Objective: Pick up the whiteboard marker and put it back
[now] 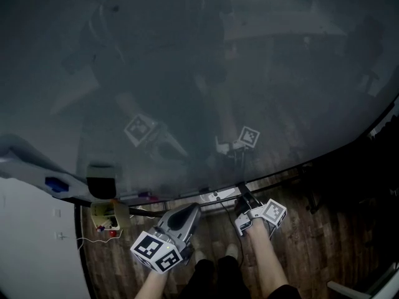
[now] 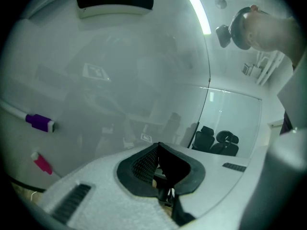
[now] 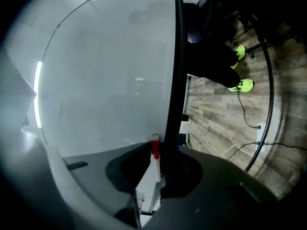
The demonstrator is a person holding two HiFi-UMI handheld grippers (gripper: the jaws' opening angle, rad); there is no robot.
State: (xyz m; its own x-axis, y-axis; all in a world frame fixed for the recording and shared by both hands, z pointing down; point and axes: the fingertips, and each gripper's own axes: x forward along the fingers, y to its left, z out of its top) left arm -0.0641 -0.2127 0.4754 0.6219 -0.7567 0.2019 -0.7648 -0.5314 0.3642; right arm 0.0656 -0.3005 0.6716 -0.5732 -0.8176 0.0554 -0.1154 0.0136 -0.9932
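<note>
Firmly, right hand-held gripper clamps whiteboard marker

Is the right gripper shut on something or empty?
Shut: right gripper clamps a white whiteboard marker with red end between its jaws.

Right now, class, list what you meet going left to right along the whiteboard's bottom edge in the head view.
Small blue-purple marker cap → black rectangular board eraser → grey left gripper → right gripper.
</note>
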